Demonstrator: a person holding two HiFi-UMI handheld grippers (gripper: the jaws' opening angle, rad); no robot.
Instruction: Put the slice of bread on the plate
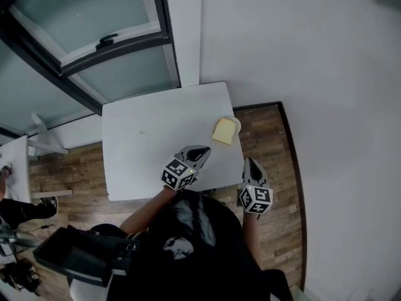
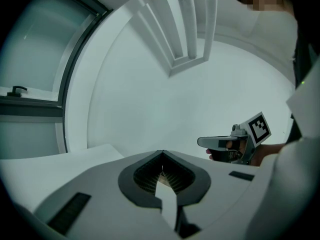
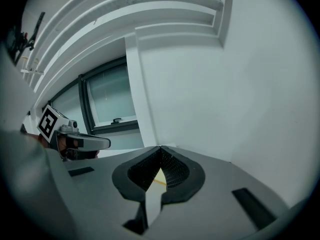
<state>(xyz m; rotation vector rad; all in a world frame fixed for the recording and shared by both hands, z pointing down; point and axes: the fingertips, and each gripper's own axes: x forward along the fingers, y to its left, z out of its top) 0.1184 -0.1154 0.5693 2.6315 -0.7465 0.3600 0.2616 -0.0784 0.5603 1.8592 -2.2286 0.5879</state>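
Observation:
In the head view a pale yellow slice of bread (image 1: 224, 131) lies on a small white plate (image 1: 238, 124) at the right edge of the white table (image 1: 150, 149). My left gripper (image 1: 204, 149) hovers over the table's front part, just left of and nearer than the bread, with its jaws shut and nothing in them. My right gripper (image 1: 249, 162) hangs off the table's front right corner, above the floor, also shut and empty. Seen from the left gripper view, its own jaws (image 2: 161, 152) meet at the tip. The right gripper view shows its jaws (image 3: 160, 147) closed, a yellowish sliver showing through the gap.
A white wall (image 1: 301, 55) stands close on the right and behind the table. A dark-framed window (image 1: 94, 42) with a handle is at the back left. A second white table (image 1: 14, 168) stands at the far left on the wooden floor (image 1: 276, 168). A black box (image 1: 75, 256) sits at the lower left.

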